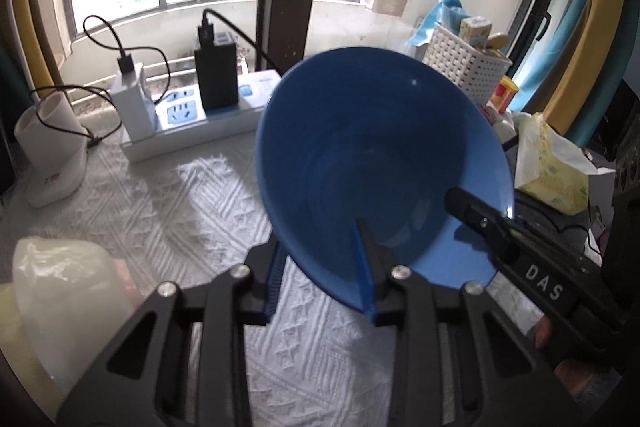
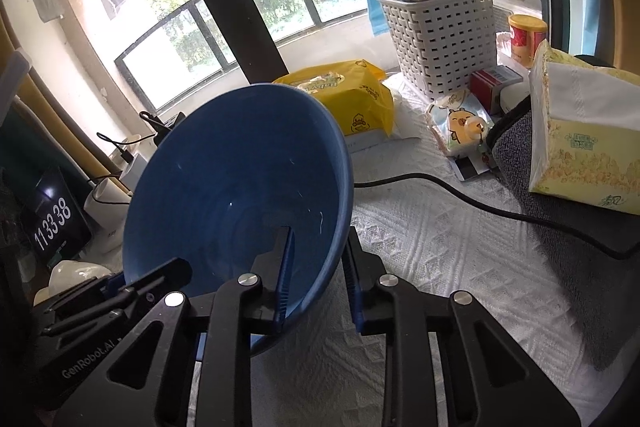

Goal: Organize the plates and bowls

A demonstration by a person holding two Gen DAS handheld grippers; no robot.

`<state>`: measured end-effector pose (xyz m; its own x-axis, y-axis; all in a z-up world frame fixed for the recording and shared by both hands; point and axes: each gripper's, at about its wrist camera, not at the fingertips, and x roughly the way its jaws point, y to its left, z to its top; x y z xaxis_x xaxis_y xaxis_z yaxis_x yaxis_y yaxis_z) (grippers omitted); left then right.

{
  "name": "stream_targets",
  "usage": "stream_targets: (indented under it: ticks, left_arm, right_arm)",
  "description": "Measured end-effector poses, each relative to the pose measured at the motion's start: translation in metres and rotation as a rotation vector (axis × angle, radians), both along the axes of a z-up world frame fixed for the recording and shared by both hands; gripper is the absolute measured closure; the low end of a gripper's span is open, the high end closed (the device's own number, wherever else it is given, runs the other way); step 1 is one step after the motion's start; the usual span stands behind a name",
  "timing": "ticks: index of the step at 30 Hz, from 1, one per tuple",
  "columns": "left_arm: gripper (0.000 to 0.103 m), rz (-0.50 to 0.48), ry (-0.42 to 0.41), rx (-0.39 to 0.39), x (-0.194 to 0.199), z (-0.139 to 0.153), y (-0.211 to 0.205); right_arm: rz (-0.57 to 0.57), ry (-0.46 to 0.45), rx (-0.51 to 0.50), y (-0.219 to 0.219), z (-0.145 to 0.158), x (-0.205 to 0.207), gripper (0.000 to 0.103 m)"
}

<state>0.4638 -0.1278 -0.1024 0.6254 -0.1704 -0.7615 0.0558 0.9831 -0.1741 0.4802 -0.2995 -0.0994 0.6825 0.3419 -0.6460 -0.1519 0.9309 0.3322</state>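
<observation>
A blue bowl (image 1: 372, 147) is held tilted above the white textured cloth (image 1: 192, 203), gripped by both grippers at once. My left gripper (image 1: 320, 267) is shut on its near rim, one finger inside and one outside. The right gripper (image 1: 472, 211) reaches into the bowl from the right. In the right wrist view the same blue bowl (image 2: 240, 195) fills the left centre; my right gripper (image 2: 316, 267) is shut on its right rim, and the left gripper (image 2: 112, 291) shows at the lower left. A white bowl (image 2: 76, 273) sits low at the far left.
A white power strip (image 1: 192, 119) with chargers and a white cup-shaped device (image 1: 52, 155) stand at the back left. A white basket (image 2: 440, 31), yellow wipes pack (image 2: 348, 95), tissue box (image 2: 580, 131) and black cable (image 2: 480, 199) lie to the right. A clock (image 2: 52, 223) stands left.
</observation>
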Motion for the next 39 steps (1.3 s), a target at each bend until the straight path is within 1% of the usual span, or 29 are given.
stream_targets:
  ticks: [7, 19, 30, 39]
  left_arm:
    - [0.071, -0.011, -0.024, 0.013, -0.012, 0.012, -0.002]
    - [0.071, -0.052, -0.035, 0.01, -0.04, 0.024, -0.002]
    - [0.071, -0.097, -0.045, 0.01, -0.073, 0.029, 0.0]
    - [0.071, -0.138, -0.041, 0.019, -0.101, 0.027, 0.0]
  right_arm:
    - [-0.005, -0.024, 0.003, -0.002, 0.011, -0.013, 0.078]
    - [-0.031, -0.029, 0.0, -0.004, 0.021, -0.048, 0.078]
    - [-0.062, -0.04, -0.009, -0.004, 0.031, -0.086, 0.078]
    - [-0.087, -0.039, -0.009, -0.004, 0.036, -0.122, 0.078]
